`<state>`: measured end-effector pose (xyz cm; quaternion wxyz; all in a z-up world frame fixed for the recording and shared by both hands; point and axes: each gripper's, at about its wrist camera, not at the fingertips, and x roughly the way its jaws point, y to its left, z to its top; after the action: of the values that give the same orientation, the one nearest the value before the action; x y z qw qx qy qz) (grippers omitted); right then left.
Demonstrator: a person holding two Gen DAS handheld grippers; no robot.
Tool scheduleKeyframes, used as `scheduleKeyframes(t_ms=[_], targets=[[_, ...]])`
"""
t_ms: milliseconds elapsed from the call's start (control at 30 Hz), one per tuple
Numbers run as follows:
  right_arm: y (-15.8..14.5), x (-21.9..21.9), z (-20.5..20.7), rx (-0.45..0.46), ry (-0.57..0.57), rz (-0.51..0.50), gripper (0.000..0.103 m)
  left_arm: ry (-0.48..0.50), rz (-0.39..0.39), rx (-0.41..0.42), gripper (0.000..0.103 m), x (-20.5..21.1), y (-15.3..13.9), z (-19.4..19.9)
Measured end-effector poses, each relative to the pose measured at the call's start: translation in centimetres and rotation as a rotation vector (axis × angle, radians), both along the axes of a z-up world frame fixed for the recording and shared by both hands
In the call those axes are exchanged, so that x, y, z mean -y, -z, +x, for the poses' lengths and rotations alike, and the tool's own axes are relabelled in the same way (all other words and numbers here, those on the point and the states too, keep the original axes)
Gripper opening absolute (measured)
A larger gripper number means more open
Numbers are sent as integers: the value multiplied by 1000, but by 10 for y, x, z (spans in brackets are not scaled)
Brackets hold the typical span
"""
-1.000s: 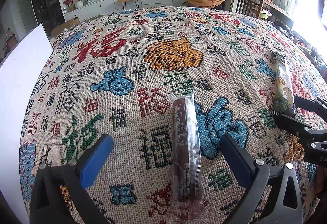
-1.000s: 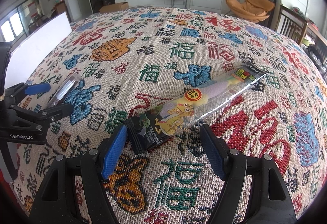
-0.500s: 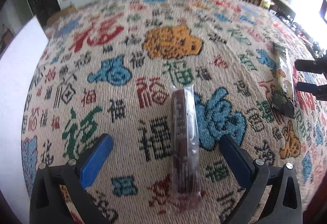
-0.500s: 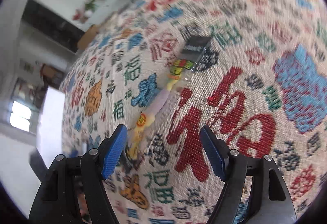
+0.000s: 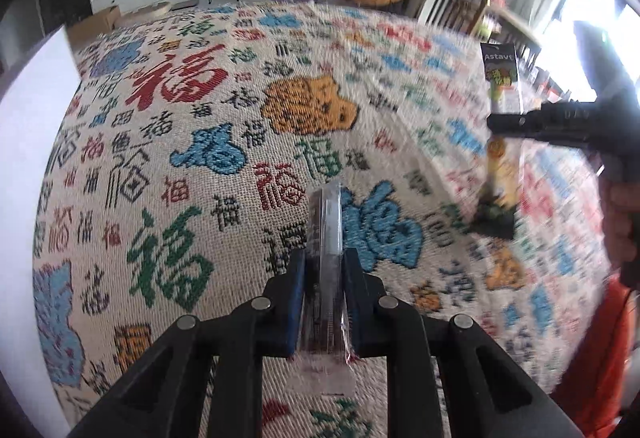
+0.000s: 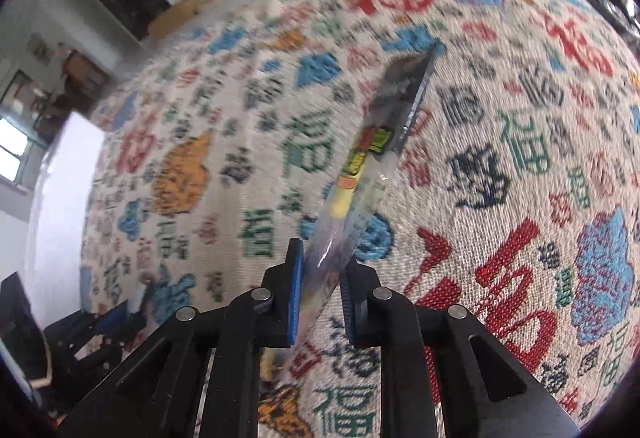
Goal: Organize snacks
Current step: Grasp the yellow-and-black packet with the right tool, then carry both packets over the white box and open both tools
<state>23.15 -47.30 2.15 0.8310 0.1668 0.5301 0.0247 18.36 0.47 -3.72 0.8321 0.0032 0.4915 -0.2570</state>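
Moved: both snack packs, flat on the tablecloth (image 5: pixel 208 198) a second ago, now lifted.
Left gripper (image 5: pixel 323 302): jaws just closed on the brown bar (image 5: pixel 325 214).
Right gripper (image 6: pixel 320 298): just closed on the yellow pack (image 6: pixel 362 174).
Risk: the yellow pack, seemingly pinched near one end, may swing or slip.

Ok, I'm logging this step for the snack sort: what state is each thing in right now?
Left gripper: jaws just closed on the brown snack bar.
Brown snack bar: clamped, edge-on.
Right gripper: jaws just closed on the cartoon snack pack.
Cartoon snack pack: clamped, lifted clear of the cloth.
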Motion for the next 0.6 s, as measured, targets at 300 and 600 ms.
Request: scheduleKeyframes(t_ms=[300, 600], targets=[[-121, -116, -2, 198, -264, 144, 13, -170, -331, 166, 18, -121, -123, -41], [-194, -346, -1, 250, -674, 291, 13, -495, -43, 337, 23, -289, -180, -65]])
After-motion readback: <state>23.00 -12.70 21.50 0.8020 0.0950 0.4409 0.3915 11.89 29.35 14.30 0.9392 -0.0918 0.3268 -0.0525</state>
